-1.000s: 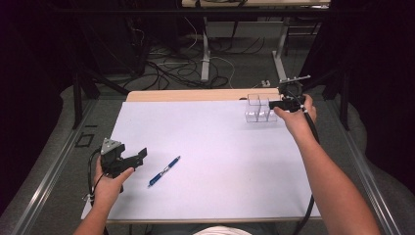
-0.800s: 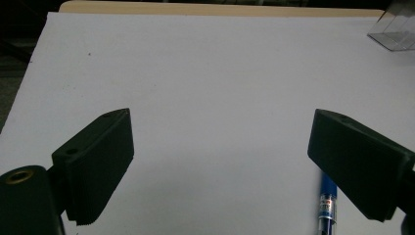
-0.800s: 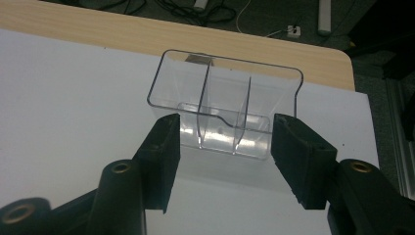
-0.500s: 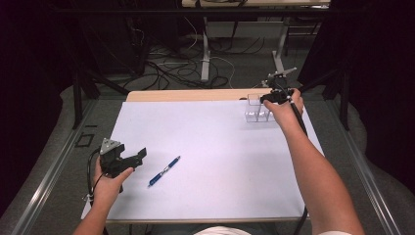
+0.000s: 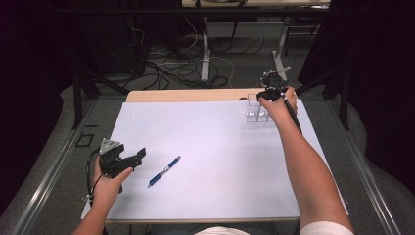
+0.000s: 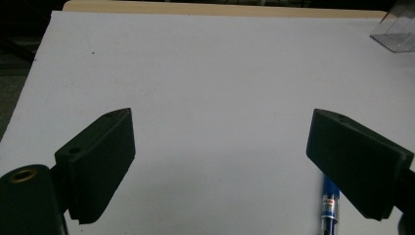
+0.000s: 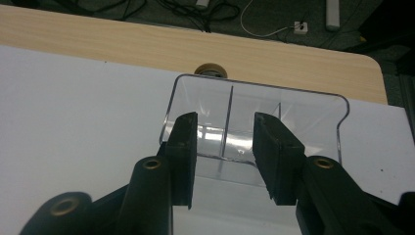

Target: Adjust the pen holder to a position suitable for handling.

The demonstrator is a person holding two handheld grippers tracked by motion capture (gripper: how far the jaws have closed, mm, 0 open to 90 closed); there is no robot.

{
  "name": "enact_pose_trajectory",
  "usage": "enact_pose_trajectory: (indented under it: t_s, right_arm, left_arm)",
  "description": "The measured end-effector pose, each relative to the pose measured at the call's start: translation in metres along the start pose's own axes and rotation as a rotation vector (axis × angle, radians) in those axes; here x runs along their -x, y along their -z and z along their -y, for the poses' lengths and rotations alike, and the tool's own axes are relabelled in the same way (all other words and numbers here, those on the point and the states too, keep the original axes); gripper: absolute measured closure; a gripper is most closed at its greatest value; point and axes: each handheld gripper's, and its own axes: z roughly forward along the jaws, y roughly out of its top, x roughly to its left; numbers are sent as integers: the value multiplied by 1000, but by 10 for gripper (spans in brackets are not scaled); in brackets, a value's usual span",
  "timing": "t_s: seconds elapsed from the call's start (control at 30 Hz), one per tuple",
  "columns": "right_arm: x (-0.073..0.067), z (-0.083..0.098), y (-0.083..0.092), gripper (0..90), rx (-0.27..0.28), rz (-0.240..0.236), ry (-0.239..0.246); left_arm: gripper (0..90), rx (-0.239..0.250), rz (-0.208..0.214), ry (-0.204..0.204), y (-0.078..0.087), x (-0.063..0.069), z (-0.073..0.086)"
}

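Overhead view of a table covered by a white sheet [image 5: 210, 147], its bare wooden strip [image 5: 191, 95] showing along the far edge. The left gripper [image 5: 139, 155], held in the person's left hand [image 5: 110, 183] near the left edge toward the near corner, has its jaws spread wide with nothing between them. A blue pen [image 5: 164, 171] lies on the sheet just right of it, apart from the jaws; in the left gripper view its tip end [image 6: 329, 205] shows beside the right-hand jaw. The right gripper [image 7: 222, 147] reaches a clear plastic divided box [image 7: 254, 122] near the far right corner; its jaws are partly parted, straddling the near wall at a divider, contact not discernible.
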Motion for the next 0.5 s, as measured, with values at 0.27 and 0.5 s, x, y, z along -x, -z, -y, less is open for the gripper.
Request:
enact_pose_trajectory:
  t_s: [0.27, 0.5]
  right_arm:
    - [1, 0, -12, 633, 31, -8, -9]
    - [1, 1, -21, 652, 22, -22, -9]
  left_arm:
    - [112, -2, -4, 1, 0, -1, 0]
    - [113, -1, -12, 3, 2, -2, 1]
